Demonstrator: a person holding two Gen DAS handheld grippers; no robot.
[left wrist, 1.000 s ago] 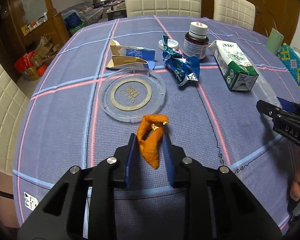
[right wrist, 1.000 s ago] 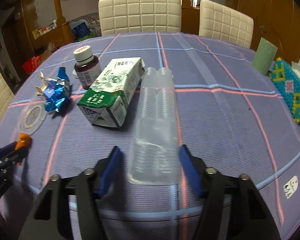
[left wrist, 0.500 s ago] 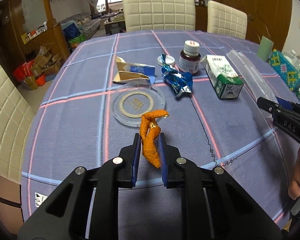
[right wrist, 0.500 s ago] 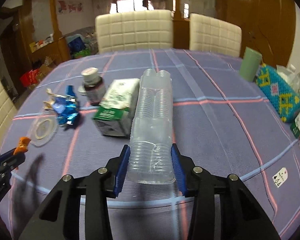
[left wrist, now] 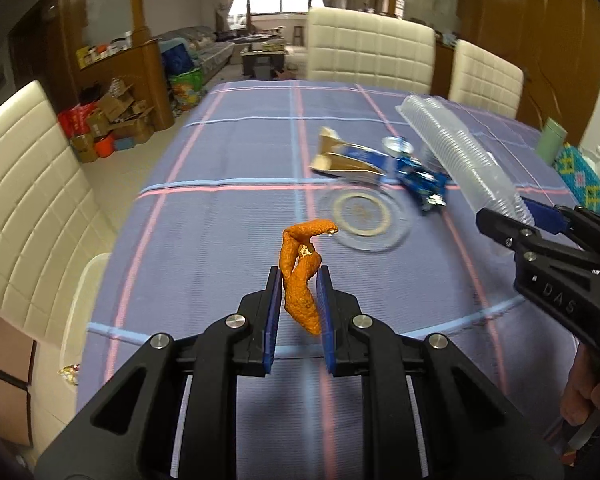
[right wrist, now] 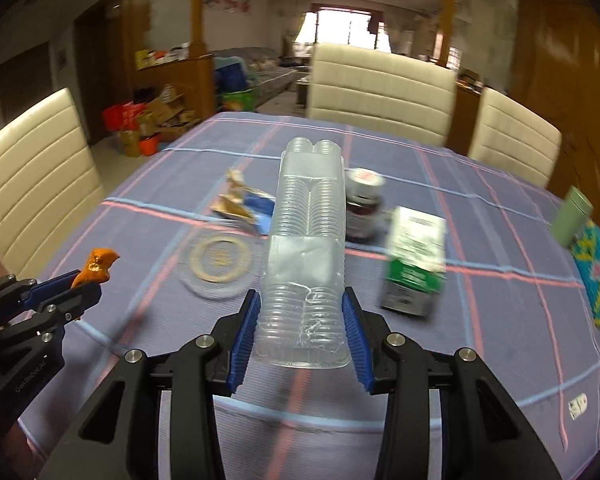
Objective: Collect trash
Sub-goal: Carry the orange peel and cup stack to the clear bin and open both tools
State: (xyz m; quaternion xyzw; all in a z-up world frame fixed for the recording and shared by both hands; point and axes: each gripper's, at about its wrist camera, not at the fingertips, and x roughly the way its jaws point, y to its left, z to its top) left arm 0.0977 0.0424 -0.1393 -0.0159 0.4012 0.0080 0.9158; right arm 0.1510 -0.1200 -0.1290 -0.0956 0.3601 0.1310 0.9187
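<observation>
Both grippers have lifted their trash off the bench (left wrist: 220,240). The left gripper (left wrist: 298,312) squeezes the peel (left wrist: 300,280); the right gripper (right wrist: 304,336) squeezes the tray (right wrist: 306,240). Next, probably the bin.

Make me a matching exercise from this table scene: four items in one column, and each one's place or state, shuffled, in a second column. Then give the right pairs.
Column one:
1. orange peel
2. clear plastic tray
3. green and white carton
4. round clear lid

Column two:
A. lying flat on the tablecloth
B. clamped in the right gripper
C. standing on the table right of the tray
D. pinched in the left gripper

Pairs: 1-D, 2-B, 3-C, 4-A
</observation>
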